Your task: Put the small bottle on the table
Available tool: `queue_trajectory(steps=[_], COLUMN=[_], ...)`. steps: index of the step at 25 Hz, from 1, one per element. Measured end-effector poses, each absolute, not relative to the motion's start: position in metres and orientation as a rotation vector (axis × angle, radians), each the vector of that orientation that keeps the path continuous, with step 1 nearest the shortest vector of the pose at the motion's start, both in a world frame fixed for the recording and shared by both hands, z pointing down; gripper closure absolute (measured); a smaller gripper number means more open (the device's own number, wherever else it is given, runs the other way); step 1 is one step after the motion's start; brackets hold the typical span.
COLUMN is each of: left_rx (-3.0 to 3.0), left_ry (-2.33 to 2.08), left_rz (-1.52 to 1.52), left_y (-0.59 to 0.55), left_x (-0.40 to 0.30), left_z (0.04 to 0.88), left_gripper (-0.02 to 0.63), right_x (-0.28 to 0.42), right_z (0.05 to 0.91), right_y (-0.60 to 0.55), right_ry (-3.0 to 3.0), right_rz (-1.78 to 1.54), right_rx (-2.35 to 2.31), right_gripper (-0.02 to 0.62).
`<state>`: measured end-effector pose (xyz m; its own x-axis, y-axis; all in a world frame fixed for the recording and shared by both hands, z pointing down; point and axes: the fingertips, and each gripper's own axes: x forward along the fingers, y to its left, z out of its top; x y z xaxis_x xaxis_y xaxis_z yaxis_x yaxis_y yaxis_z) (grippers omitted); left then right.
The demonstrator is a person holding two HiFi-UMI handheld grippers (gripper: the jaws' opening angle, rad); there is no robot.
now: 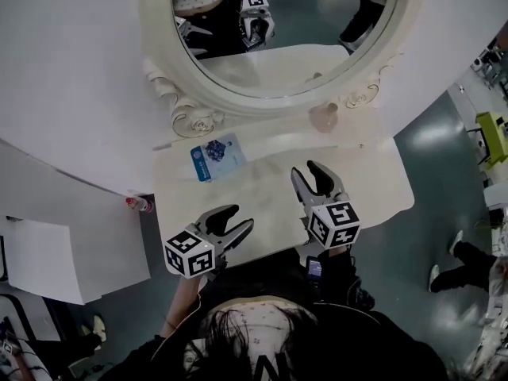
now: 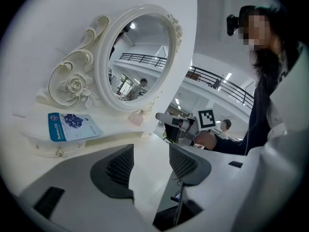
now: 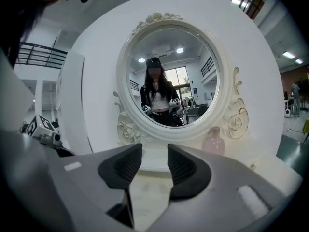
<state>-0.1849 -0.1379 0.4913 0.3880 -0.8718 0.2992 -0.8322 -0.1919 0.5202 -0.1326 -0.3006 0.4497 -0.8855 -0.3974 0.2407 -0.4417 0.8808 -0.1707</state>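
There's the small bottle (image 1: pixel 324 117): pale pink, round-bellied, narrow-necked, upright on the ledge (image 1: pixel 278 139) under the mirror (image 1: pixel 278 54), right side. The right gripper (image 1: pixel 306 169) hovers over the table (image 1: pixel 373 189), jaws parted, nothing between them. The left gripper (image 1: pixel 236 217), by the front edge, gapes empty too. A blue packet (image 1: pixel 216 155) lies on the ledge's left end.

Small pale-pink see-through bottle (image 1: pixel 324 117), round squat body, short narrow neck. Standing upright, nothing gripping it. Sits on narrow raised ledge (image 1: pixel 278 136) at back of cream-white dressing table (image 1: pixel 262 193), right up by lower right curve of ornate cream mirror frame (image 1: pixel 270 104), next to carved scroll. Can't tell if capped, too blurry.
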Motion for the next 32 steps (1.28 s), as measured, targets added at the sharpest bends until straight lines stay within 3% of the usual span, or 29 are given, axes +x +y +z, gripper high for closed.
queue_trajectory(steps=[14,20,32], left_rx=[2.151,2.181,2.197], left_ry=[-1.317,-1.276,-1.236], left_rz=[-0.034,-0.04,-0.034], left_y=[-0.073,-0.068,-0.055], left_x=[-0.175,-0.164,-0.109], left_z=[0.496,0.494,0.495], left_gripper=[0.377,0.377,0.377], right_x=[-0.139,-0.128,-0.079], right_z=[0.448,0.442,0.441], right_y=[-0.167,-0.144,-0.113], right_ry=[-2.872,-2.869,-2.861], right_rz=[0.479,0.44,0.432], right_rx=[0.612,0.618,0.597], right_gripper=[0.42,0.547,0.586])
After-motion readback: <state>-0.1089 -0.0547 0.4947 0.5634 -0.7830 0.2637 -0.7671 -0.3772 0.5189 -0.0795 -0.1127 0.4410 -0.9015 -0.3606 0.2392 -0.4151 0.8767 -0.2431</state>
